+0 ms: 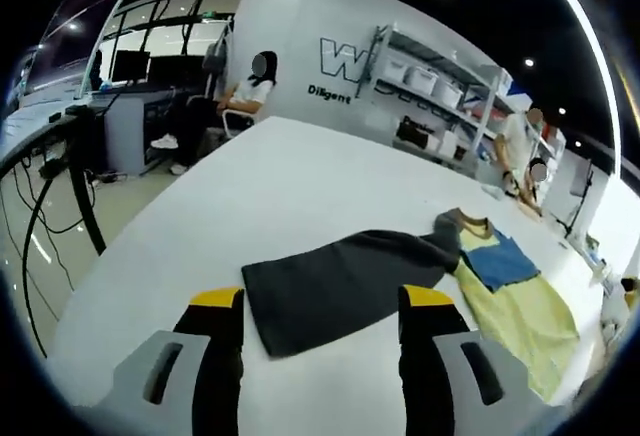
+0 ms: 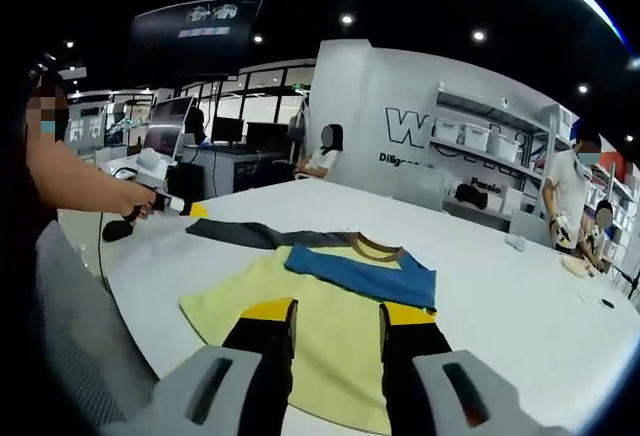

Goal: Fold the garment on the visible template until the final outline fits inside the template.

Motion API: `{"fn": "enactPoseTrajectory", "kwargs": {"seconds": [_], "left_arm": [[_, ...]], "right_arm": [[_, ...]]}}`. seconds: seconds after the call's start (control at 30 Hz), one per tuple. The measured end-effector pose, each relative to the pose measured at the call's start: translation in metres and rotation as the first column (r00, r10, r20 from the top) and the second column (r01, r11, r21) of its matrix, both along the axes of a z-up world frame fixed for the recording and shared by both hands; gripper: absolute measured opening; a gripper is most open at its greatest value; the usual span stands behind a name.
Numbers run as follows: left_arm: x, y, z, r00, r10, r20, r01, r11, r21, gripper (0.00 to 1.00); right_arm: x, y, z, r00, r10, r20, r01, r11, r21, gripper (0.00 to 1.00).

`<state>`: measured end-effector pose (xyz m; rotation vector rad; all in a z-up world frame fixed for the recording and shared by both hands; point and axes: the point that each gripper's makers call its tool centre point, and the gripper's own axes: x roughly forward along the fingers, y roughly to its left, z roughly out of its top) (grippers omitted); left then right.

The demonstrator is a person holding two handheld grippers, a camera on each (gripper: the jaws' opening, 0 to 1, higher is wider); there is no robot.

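The left gripper [image 1: 322, 301] hangs with its jaws wide apart and empty; the end edge of the dark grey sleeve [image 1: 340, 281] lies between the tips, on the white table [image 1: 250, 196]. Bare table spreads ahead and to the left of these jaws. The right gripper [image 2: 335, 314] is also parted and holds nothing, over the yellow body of the garment [image 2: 320, 341], whose blue chest band lies just ahead.

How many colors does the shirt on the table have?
3. The shirt has a yellow body nearest the right claw, a blue chest band above it, and a dark grey sleeve stretched toward the left claw. The brownish collar trim might count as a fourth.
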<state>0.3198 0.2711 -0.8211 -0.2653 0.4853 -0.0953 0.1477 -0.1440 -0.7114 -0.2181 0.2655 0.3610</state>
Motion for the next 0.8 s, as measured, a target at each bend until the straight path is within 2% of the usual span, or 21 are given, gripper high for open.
{"fn": "enactPoseTrajectory", "kwargs": {"seconds": [0.37,0.73,0.8], "left_arm": [[0.012,0.014,-0.016,0.997,0.062,-0.054,-0.063,0.998,-0.004,0.4],[0.029,0.025,-0.029,0.99,0.092,-0.104,-0.091,0.996,0.006,0.34],[0.034,0.028,-0.03,0.99,0.1,-0.096,-0.1,0.995,0.004,0.34]], "right_arm": [[0.0,0.001,-0.001,1.0,0.006,-0.003,-0.006,1.0,-0.006,0.27],[-0.001,0.001,-0.003,1.0,0.011,-0.01,-0.011,1.0,-0.013,0.26],[-0.001,0.001,-0.004,1.0,0.011,-0.014,-0.012,1.0,-0.017,0.25]]}}
